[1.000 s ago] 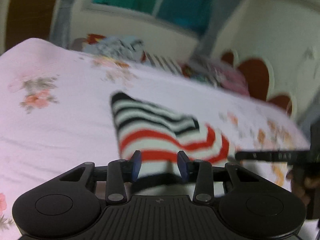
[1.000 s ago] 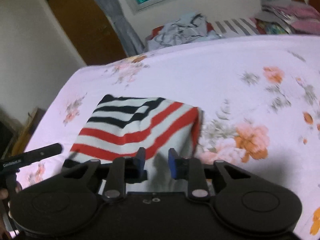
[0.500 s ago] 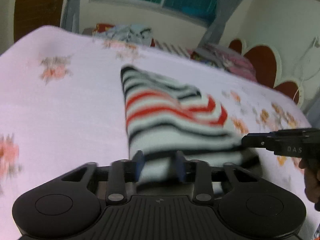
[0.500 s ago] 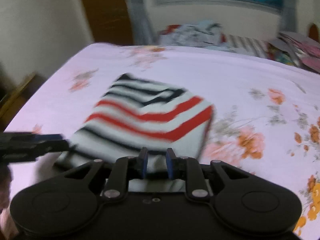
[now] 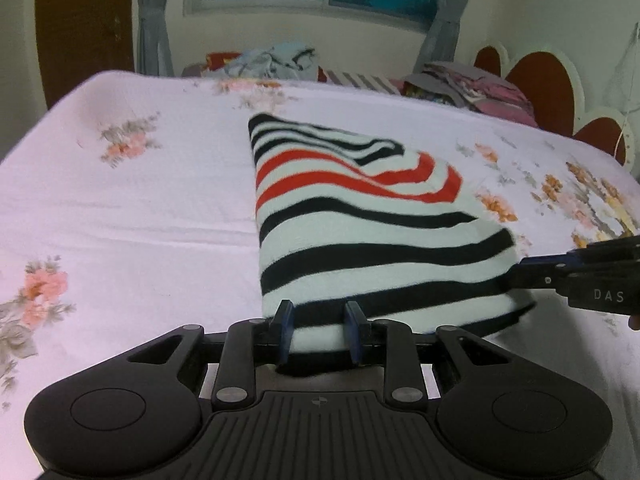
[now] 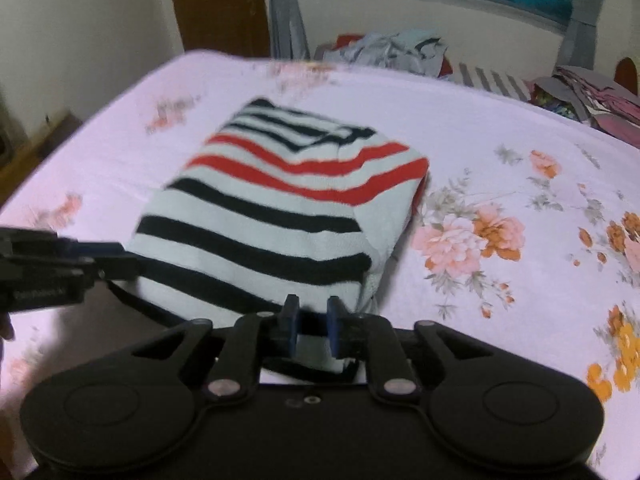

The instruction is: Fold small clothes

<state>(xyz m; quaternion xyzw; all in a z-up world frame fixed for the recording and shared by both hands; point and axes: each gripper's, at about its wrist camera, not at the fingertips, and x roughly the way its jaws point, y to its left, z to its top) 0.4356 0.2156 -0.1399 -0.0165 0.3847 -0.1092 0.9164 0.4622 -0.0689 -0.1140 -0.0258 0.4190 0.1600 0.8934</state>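
A small knitted garment (image 5: 360, 220) with black, red and white stripes lies on the pink floral bed sheet (image 5: 140, 220). Its near black-striped hem is raised and stretched between both grippers. My left gripper (image 5: 318, 320) is shut on the hem's left part. My right gripper (image 5: 520, 276) reaches in from the right and holds the hem's right corner. In the right wrist view the same garment (image 6: 280, 200) spreads ahead. There my right gripper (image 6: 312, 316) pinches the hem, and my left gripper (image 6: 116, 264) holds the left corner.
A heap of loose clothes (image 5: 276, 60) sits at the bed's far edge under the window. A stack of folded clothes (image 5: 472, 88) lies far right by the scalloped headboard (image 5: 540, 80). A brown door (image 5: 80, 20) stands far left. Bare sheet (image 6: 500, 140) surrounds the garment.
Both grippers narrowed onto the near hem and moved with it. The black-striped part now stretches out in front of the red stripes, and both views have swung to face the window.
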